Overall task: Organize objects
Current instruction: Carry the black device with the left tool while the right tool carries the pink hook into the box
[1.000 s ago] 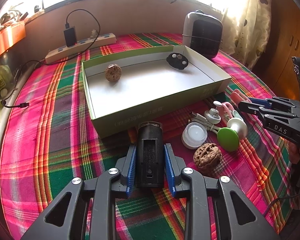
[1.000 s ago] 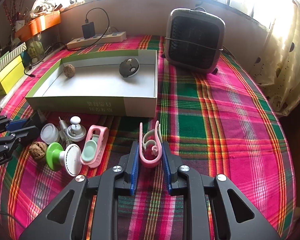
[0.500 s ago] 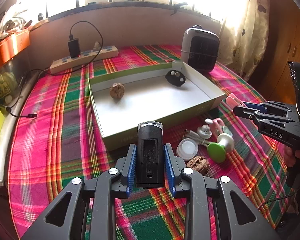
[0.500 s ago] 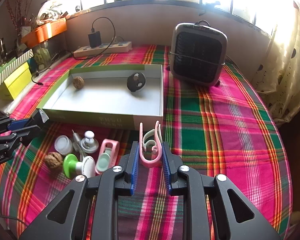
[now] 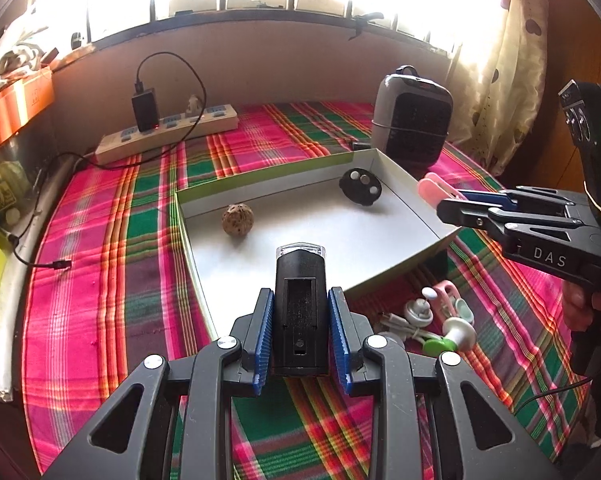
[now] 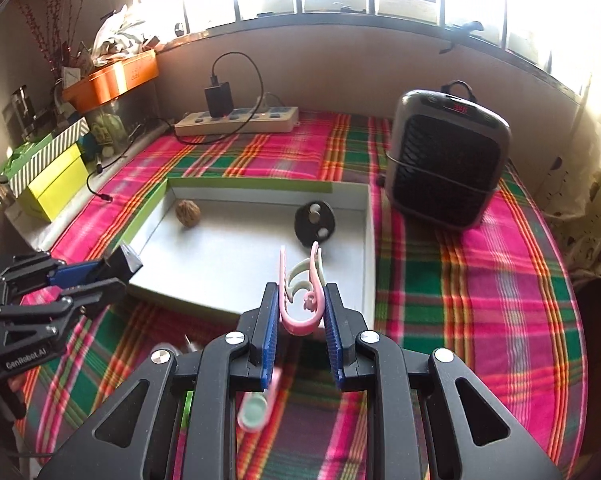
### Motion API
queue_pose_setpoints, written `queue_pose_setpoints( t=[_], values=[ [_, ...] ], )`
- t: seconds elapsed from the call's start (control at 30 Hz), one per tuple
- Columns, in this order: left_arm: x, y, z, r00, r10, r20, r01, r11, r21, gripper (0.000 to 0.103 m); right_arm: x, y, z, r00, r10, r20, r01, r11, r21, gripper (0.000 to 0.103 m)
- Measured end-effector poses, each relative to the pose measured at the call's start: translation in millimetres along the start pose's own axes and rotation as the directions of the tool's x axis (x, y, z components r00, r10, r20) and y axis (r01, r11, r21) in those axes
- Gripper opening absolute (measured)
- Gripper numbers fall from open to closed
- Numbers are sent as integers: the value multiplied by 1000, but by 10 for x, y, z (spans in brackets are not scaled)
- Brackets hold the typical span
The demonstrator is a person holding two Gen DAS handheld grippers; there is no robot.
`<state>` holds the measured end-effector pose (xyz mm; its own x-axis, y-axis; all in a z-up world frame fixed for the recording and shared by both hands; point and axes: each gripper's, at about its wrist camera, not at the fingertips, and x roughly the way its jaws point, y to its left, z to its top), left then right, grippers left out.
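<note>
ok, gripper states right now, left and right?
Left gripper: closed on the black rectangular plastic device.
Right gripper: closed on the pink U-shaped plastic clip.

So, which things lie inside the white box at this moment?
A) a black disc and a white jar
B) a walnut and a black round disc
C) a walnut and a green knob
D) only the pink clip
B: on the floor of the white box only the walnut and the black round disc are lying; the pink clip is clamped in the right gripper, not resting in the box.
</note>
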<state>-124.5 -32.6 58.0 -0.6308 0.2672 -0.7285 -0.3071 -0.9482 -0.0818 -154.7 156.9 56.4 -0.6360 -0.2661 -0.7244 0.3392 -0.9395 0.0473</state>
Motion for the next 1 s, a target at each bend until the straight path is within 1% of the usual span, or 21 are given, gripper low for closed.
queue_pose_setpoints(
  t=[0.07, 0.33, 0.5, 0.77, 1.0],
  values=[
    [58, 21, 42, 1000, -6, -5, 6, 1000, -4, 25, 70, 30, 76, 1000, 15, -5, -15, 1000, -11, 23],
    [290, 101, 199, 1000, 9, -29, -9, 1000, -12, 25, 402, 85, 297, 998, 46, -41, -48, 998, -37, 23],
    [435, 125, 287, 999, 13, -42, -13, 1000, -4, 25, 675, 55, 419, 993, 73, -89, -76, 997, -29, 23],
    [654, 131, 360, 997, 8, -75, -7, 1000, 13, 25, 955, 53, 472, 988, 74, -137, -81, 996, -41, 23],
    [771, 155, 377, 995, 14, -95, -13, 1000, 12, 25, 1103, 52, 519, 985, 75, -157, -83, 995, -50, 23]
  ],
)
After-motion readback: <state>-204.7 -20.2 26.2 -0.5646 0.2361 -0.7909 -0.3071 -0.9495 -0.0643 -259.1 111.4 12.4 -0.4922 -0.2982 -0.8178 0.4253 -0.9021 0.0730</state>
